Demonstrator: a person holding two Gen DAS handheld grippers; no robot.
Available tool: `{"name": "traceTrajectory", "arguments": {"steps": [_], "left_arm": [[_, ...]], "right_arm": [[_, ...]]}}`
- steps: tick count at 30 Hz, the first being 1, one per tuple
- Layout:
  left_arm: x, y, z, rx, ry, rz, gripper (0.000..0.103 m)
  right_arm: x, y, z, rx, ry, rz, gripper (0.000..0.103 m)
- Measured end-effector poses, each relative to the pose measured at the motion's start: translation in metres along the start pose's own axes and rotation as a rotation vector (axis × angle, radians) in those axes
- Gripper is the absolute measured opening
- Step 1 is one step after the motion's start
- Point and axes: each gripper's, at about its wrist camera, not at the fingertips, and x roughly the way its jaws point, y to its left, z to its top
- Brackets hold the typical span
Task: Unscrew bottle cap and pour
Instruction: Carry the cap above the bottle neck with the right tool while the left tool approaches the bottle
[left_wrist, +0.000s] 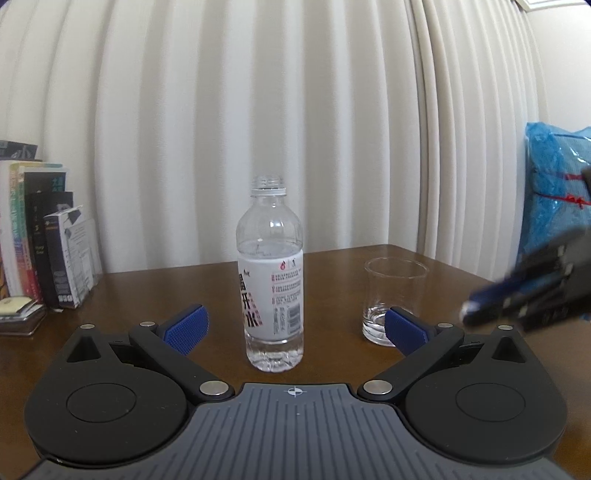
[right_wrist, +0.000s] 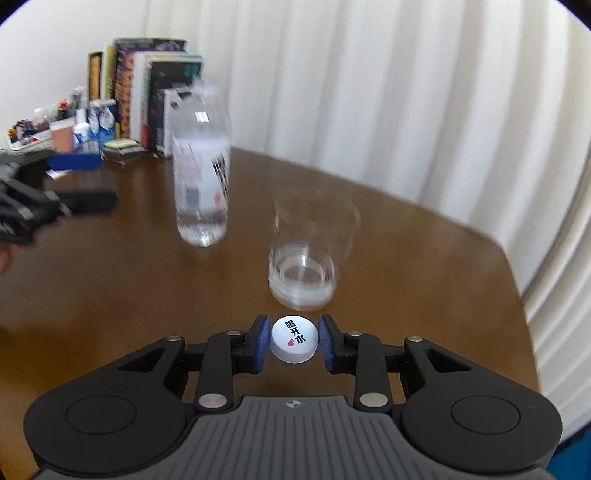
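A clear water bottle (left_wrist: 270, 280) with a white label stands upright and uncapped on the brown table (left_wrist: 166, 295); it holds water to about shoulder height. My left gripper (left_wrist: 295, 328) is open, its blue pads to either side of the bottle and short of it. A clear glass (left_wrist: 393, 299) stands to the bottle's right. In the right wrist view, my right gripper (right_wrist: 293, 341) is shut on the white bottle cap (right_wrist: 294, 339), held just above the table in front of the blurred glass (right_wrist: 308, 254) and bottle (right_wrist: 201, 166).
Books (left_wrist: 33, 236) and a box stand along the wall at the table's left. A blue plastic bag (left_wrist: 554, 192) sits at the right. White curtains hang behind. The right gripper shows blurred at the right edge of the left wrist view (left_wrist: 535, 291). Small items clutter the far left corner (right_wrist: 74, 125).
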Motion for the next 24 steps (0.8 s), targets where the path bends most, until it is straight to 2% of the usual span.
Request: {"name": "traceTrajectory", "arguments": {"steps": [5, 13, 18, 24], "left_arm": [[0.022, 0.015, 0.005, -0.043, 0.003, -0.034, 0.103], [0.055, 0.033, 0.009, -0.076, -0.004, -0.038, 0.103], [0.070, 0.033, 0.009, -0.035, -0.008, -0.043, 0.103], [0.077, 0.033, 0.006, -0.012, -0.035, -0.065, 0.102]], "right_arm": [[-0.008, 0.003, 0.045, -0.060, -0.058, 0.044, 0.032], [-0.003, 0.009, 0.120, -0.148, -0.103, 0.150, 0.032], [0.004, 0.014, 0.149, -0.183, -0.112, 0.207, 0.032], [0.019, 0.019, 0.169, -0.215, -0.114, 0.237, 0.032]]}}
